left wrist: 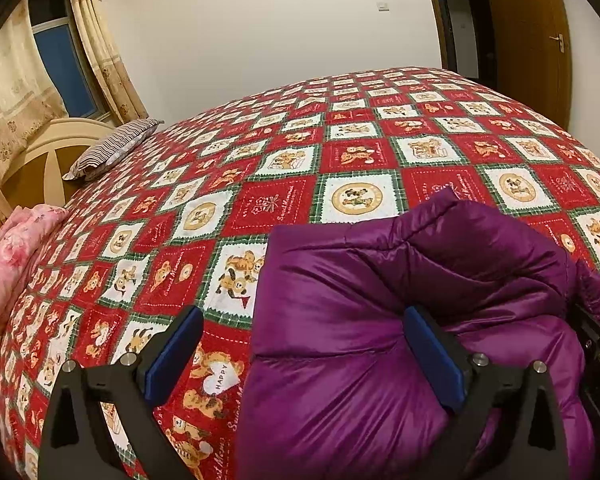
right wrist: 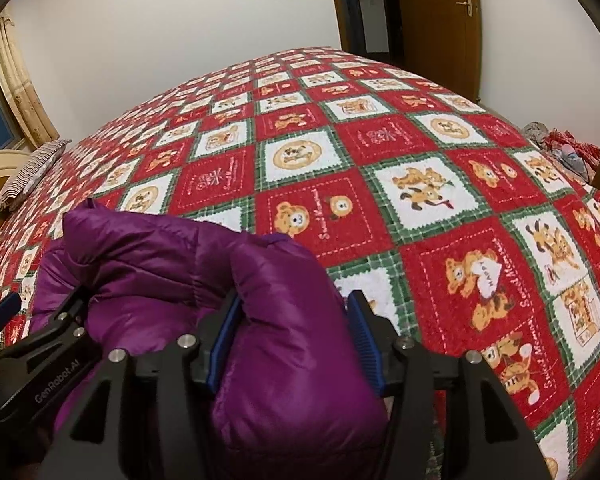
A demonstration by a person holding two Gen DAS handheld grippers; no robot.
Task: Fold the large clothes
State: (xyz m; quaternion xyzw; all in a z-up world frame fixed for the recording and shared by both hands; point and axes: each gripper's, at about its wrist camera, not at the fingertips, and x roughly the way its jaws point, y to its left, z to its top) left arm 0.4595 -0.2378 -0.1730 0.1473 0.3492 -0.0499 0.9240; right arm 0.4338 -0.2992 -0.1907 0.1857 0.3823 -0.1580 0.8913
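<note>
A purple puffer jacket (left wrist: pixel 400 312) lies bunched on the near part of the bed, on a red patchwork bedspread (left wrist: pixel 284 200). My left gripper (left wrist: pixel 304 344) stands wide open. Its left finger hangs over the bedspread and its right finger rests on the jacket, with the jacket's left edge between them. In the right wrist view a thick fold of the jacket (right wrist: pixel 284 320) fills the gap of my right gripper (right wrist: pixel 294 340), and both blue pads press on it. The left gripper's body (right wrist: pixel 40 360) shows beside the jacket at the left of that view.
A striped pillow (left wrist: pixel 112 148) and a pink quilt (left wrist: pixel 16 256) lie by the cream headboard (left wrist: pixel 40 152) at the left. A brown door (left wrist: pixel 532 40) stands beyond the bed's far side. Loose clothes (right wrist: pixel 560 148) are heaped off the right edge.
</note>
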